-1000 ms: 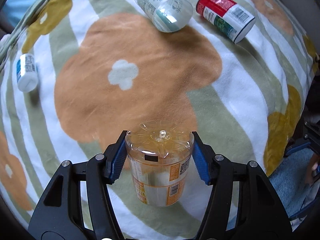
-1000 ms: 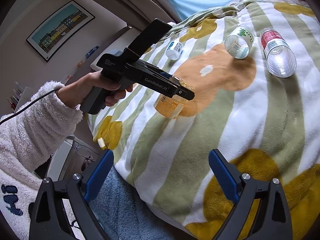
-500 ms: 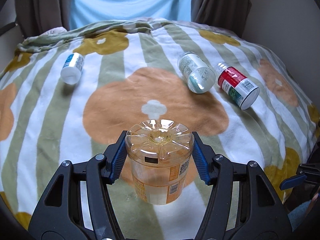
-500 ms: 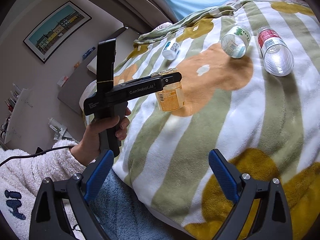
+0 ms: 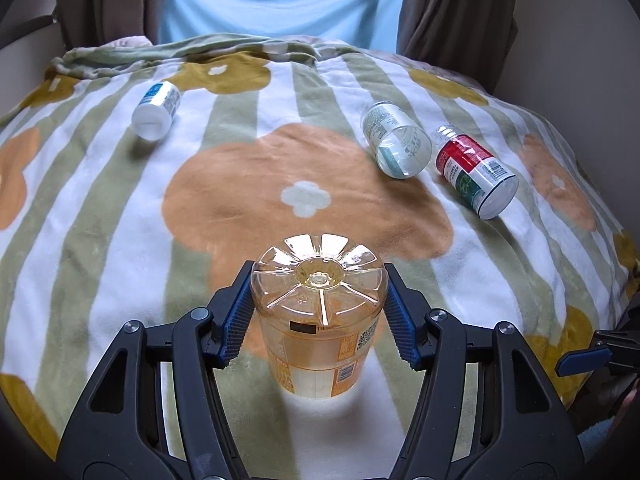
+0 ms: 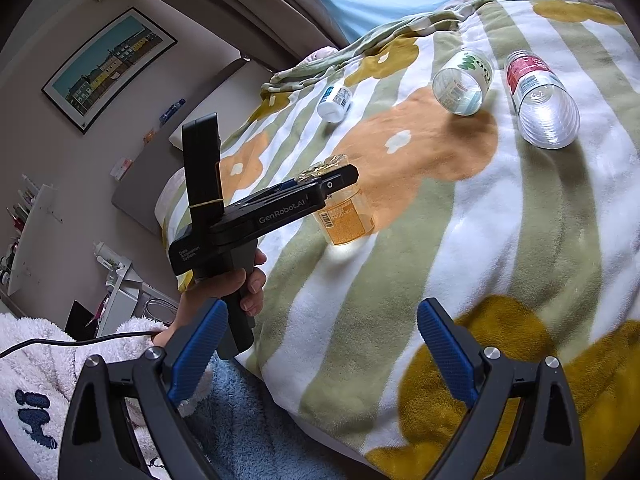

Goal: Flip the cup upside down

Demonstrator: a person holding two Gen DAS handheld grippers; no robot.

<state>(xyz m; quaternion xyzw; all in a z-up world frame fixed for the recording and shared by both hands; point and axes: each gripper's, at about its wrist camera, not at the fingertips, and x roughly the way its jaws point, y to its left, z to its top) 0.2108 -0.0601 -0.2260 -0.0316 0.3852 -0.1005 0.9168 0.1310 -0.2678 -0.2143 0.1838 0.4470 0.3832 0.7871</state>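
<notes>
A clear orange-tinted plastic cup (image 5: pixel 320 320) with an orange label stands upside down, ribbed base up, its mouth on or just above the blanket. My left gripper (image 5: pixel 318 318) is shut on its upper part, blue pads on both sides. In the right wrist view the same cup (image 6: pixel 344 216) sits in the left gripper (image 6: pixel 320 184), held level by a hand. My right gripper (image 6: pixel 320 350) is open and empty, near the bed's front edge, well short of the cup.
A striped flower blanket (image 5: pixel 100 220) covers the bed. On it lie a small white bottle (image 5: pixel 156 110), a clear cup with a white label (image 5: pixel 396 144) and a red-labelled clear cup (image 5: pixel 474 170), all on their sides. Curtains and a wall stand behind.
My left gripper has tilted from pointing downwards to level, bringing the held cup to stand base-up, and has lowered it toward the blanket. The right gripper has stayed still and open.
</notes>
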